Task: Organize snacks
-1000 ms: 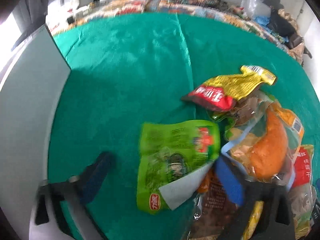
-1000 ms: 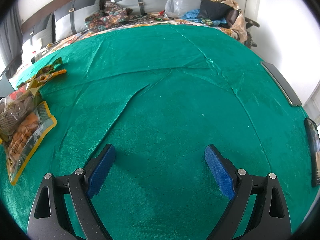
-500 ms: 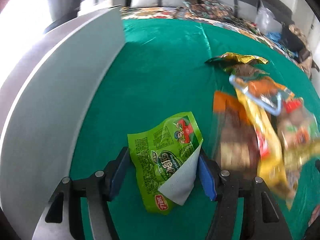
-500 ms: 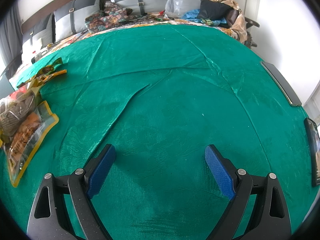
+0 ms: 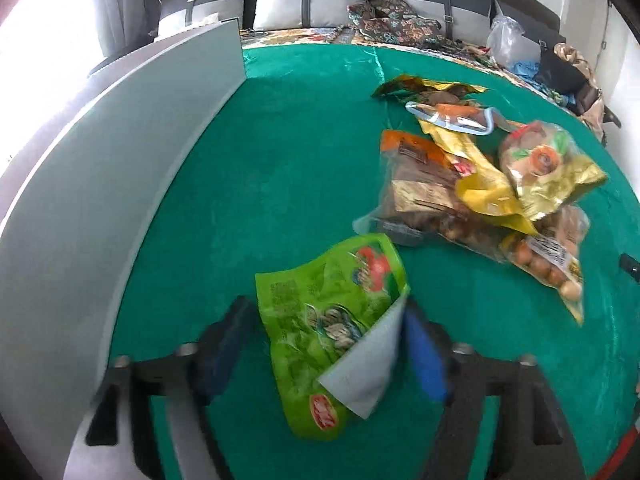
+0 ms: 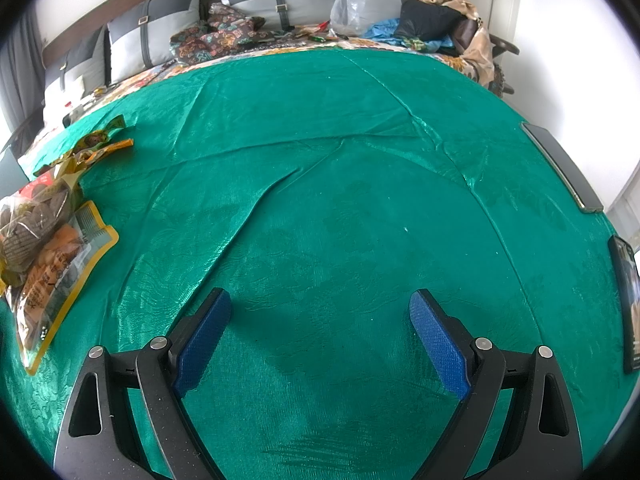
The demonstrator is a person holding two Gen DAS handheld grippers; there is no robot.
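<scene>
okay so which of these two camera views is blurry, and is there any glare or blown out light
Left wrist view: motion blur smears the left gripper and softens the green snack bag; the window at the upper left is blown out white. Right wrist view: sharp, the right gripper crisp, with soft sheen on the green cloth and heavy fisheye bending at the edges.

**Green cloth surface with snack bags**

Green satin cloth (image 6: pixel 360 184), creased, covers the whole surface. Green snack bag (image 5: pixel 336 320) lies flat on it with one corner folded over showing silver. Near it, a pile of snack bags (image 5: pixel 480 184) overlapping each other: clear, yellow, gold, orange. Grey panel (image 5: pixel 120 200) stands along the cloth's edge. Two dark flat devices (image 6: pixel 560 168) rest at the opposite edge.
</scene>
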